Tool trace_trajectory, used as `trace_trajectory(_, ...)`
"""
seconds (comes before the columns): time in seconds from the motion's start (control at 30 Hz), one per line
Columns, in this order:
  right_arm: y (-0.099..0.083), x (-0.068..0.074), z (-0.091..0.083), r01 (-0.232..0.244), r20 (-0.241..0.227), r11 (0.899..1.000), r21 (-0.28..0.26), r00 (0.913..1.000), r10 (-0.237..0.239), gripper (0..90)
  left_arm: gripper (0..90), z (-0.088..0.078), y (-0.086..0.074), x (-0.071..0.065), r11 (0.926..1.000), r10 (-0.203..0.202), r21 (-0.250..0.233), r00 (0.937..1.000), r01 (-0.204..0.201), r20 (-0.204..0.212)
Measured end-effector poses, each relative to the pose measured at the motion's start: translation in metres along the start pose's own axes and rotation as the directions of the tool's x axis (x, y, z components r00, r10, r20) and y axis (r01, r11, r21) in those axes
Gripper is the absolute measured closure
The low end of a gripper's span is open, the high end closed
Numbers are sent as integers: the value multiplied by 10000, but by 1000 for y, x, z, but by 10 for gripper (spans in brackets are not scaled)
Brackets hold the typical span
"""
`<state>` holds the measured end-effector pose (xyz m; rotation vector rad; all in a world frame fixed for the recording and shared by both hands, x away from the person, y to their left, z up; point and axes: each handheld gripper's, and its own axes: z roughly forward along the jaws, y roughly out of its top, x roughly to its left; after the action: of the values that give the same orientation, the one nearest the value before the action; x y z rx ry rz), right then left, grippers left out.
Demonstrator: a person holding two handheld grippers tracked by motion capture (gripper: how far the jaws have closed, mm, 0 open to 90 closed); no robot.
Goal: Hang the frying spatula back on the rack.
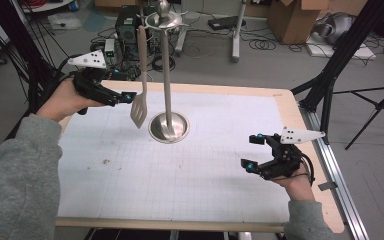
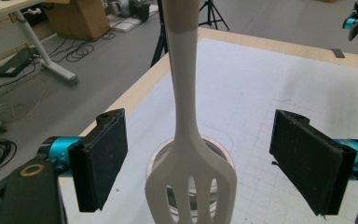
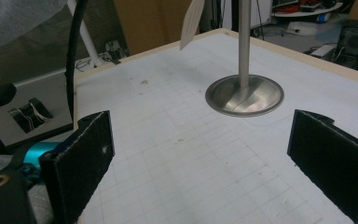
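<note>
Cables and cardboard boxes are cluttering the floor beyond the table [image 1: 300, 107], whose gridded mat is bearing a steel utensil stand [image 1: 168, 75]. From the stand's top ring, a pale slotted spatula [image 1: 140, 80] is hanging head down, its blade just above the mat beside the round base. Hanging it looks done. Around the blade, the left gripper [image 1: 128, 97] is standing with its jaws wide apart, neither pad touching the spatula. What seems left is drawing that hand away. Well apart at the near right, the right gripper [image 1: 254, 152] is hovering agape, holding nothing.
</note>
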<state>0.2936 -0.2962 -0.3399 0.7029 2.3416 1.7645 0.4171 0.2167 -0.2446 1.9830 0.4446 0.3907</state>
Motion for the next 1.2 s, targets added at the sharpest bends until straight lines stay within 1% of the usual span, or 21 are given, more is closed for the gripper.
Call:
trace_trajectory(0.2, 0, 0, 2, 43, -18, 10000, 59, 10000, -43, 62, 204, -11, -9, 1, 10000, -2, -75, 10000, 2, 4)
trace_trajectory(0.3, 0, 1, 3, 25, -32, 10000, 90, 10000, -25, 62, 204, -18, -13, 1, 9995, -144, -276, 9998, 141, -96)
trace_trajectory(0.47, 0, 1, 4, 21, -21, 9999, 148, 10000, -21, 62, 204, -27, -19, -2, 9986, -137, -506, 9997, 127, -187)
trace_trajectory(0.5, 0, 1, 4, 64, -24, 9999, 138, 10000, -63, 62, 204, -29, -20, -2, 9988, -95, -492, 9998, 85, -191)
trace_trajectory(0.53, 0, 1, 5, 50, -40, 9999, 154, 10000, -49, 62, 204, -31, -22, -3, 9982, -103, -591, 9997, 91, -200)
trace_trajectory(0.7, 1, 2, 6, 70, -61, 9998, 190, 10000, -69, 62, 205, -37, -29, -5, 9980, -55, -629, 9999, 47, -138)
trace_trajectory(0.83, 1, 2, 8, 103, -85, 9997, 241, 9999, -101, 62, 205, -43, -34, -6, 9975, -126, -704, 9997, 112, -198)
trace_trajectory(0.9, 1, 2, 9, 92, -95, 9997, 243, 9999, -90, 61, 204, -47, -37, -8, 9972, -67, -748, 9998, 52, -201)
trace_trajectory(1.0, 1, 2, 11, 129, -113, 9996, 256, 9999, -127, 62, 204, -49, -39, -11, 9966, -80, -825, 9998, 63, -195)
trace_trajectory(1.07, 1, 2, 12, 141, -127, 9994, 303, 9998, -137, 62, 204, -51, -40, -15, 9963, 82, -858, 9997, -101, -216)
trace_trajectory(1.2, 3, 2, 12, 146, -86, 9996, 229, 9999, -144, 61, 204, -55, -45, -18, 9950, 22, -995, 9995, -52, -302)
